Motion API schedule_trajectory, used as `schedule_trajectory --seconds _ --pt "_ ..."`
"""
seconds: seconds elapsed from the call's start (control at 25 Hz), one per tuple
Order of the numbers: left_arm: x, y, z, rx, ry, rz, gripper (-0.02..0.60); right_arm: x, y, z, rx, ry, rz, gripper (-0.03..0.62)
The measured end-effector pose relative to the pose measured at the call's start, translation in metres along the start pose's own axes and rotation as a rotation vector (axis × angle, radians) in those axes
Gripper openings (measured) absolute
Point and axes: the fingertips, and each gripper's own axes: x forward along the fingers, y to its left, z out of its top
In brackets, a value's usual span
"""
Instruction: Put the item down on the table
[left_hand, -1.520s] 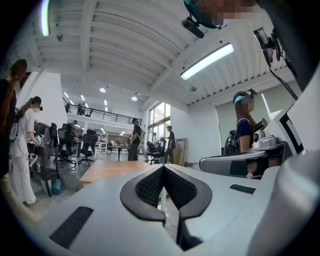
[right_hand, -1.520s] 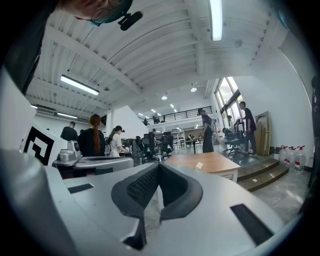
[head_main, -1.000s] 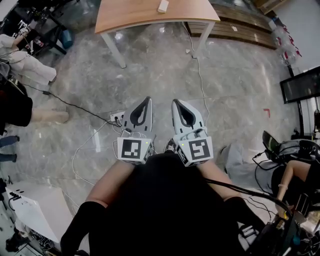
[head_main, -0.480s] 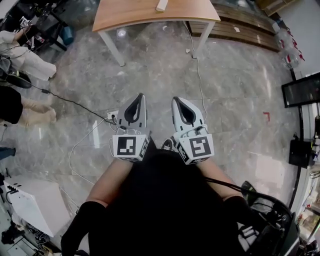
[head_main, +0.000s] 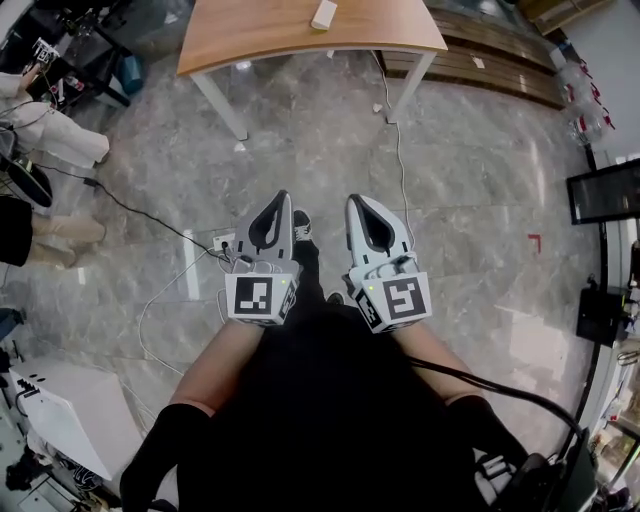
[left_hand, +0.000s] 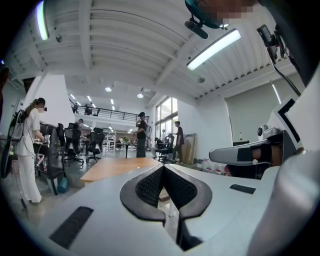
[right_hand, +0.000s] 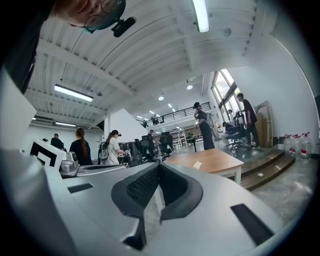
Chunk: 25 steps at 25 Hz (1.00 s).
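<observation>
Left gripper (head_main: 283, 201): jaws were held closed, nothing gripped.
Right gripper (head_main: 356, 204): jaws were likewise closed and empty.
Item: a small white item (head_main: 325, 14) was seen lying on the wooden table (head_main: 270, 30), well apart from both grippers.

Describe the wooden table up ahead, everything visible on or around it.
The table has a light-brown, wood-look top on slim white legs; two front legs show in the head view, and the far side is cut off by the frame. It stands level on the grey marbled floor. One small white flat item lies on the top, which is otherwise bare where visible. A white cable runs past the front right leg.
</observation>
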Motion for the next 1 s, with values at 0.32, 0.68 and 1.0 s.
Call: schedule_trajectory --seconds 0.32,0.68,1.0 --pt "0.142 0.070 0.003 -0.027 -0.008 -0.032 0.003 0.147 -0.062 0.000 -0.014 0.035 -0.021 0.011" --pt "0.278 0.165 0.021 -0.040 -0.006 -0.101 0.003 0.311 -0.106 0.027 -0.030 0.027 -0.081 0.012" --pt "0.364 0.205 0.018 -0.050 0.000 -0.105 0.003 0.397 -0.157 0.029 -0.023 0.038 -0.101 0.012"
